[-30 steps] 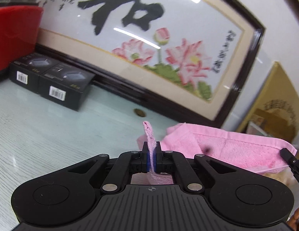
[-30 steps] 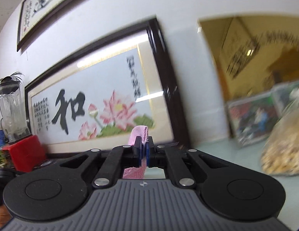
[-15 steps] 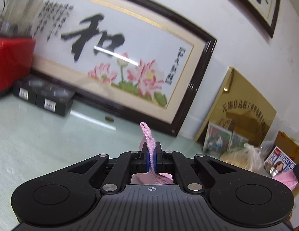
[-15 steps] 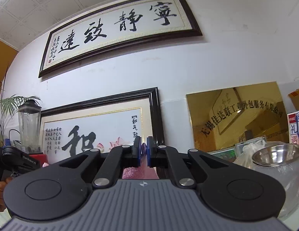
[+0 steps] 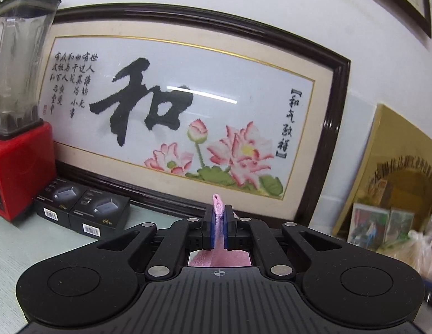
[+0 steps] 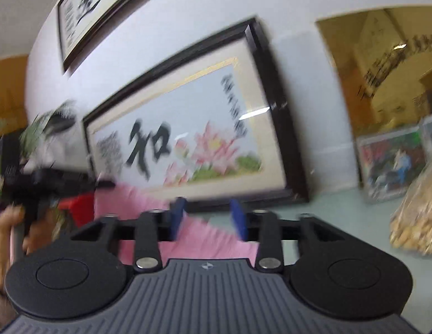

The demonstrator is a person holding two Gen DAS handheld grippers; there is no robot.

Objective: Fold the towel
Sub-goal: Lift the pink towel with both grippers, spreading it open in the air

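The pink towel [image 5: 218, 206] is pinched between the blue pads of my left gripper [image 5: 218, 224], which is shut on its edge and held up off the table; more pink cloth shows below the fingers. In the blurred right wrist view my right gripper [image 6: 209, 217] has its jaws apart and opening. The towel [image 6: 210, 239] hangs below and behind them, free of the pads. The left gripper [image 6: 43, 181] appears at the left of that view, held by a hand [image 6: 9, 222], with the towel stretching from it.
A large framed lotus picture [image 5: 188, 117] leans on the wall at the back of the pale green table [image 5: 26, 245]. A red blender [image 5: 18, 111] and two black boxes [image 5: 82, 211] stand at the left. A gold plaque [image 5: 399, 172], photos and a bag are at the right.
My right gripper has opened and let go of the towel corner it was pinching. My left gripper has risen with its towel edge still held, and its view swung from the table to the picture.
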